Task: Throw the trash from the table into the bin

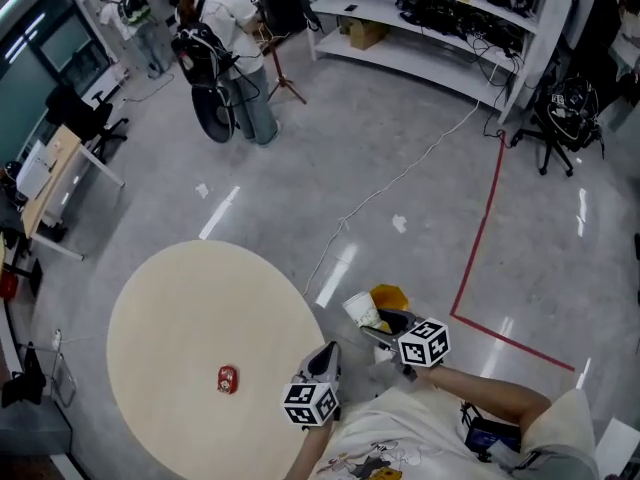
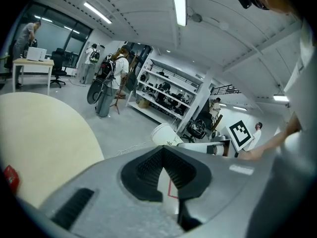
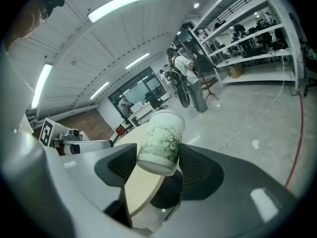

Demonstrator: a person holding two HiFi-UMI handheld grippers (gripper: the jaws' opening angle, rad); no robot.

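Note:
A white paper cup with a green bamboo print [image 3: 161, 143] sits tilted between the pads of my right gripper [image 3: 158, 157], which is shut on it. In the head view the cup [image 1: 362, 310] and right gripper [image 1: 385, 324] hang just past the right edge of the round beige table [image 1: 190, 318], over a yellow object [image 1: 391, 295] on the floor. A small red piece of trash [image 1: 228, 379] lies on the table near its front. My left gripper [image 1: 328, 354] hovers at the table's right edge, tips together and empty [image 2: 162, 152]. It sees the cup [image 2: 166, 134] and the red trash [image 2: 11, 177].
Grey floor lies to the right with a red tape line [image 1: 484, 230] and a white cable [image 1: 400, 173]. A person with a dark bag [image 1: 232, 53] stands at the back. White shelves [image 1: 430, 28] and an office chair [image 1: 565, 113] line the far side.

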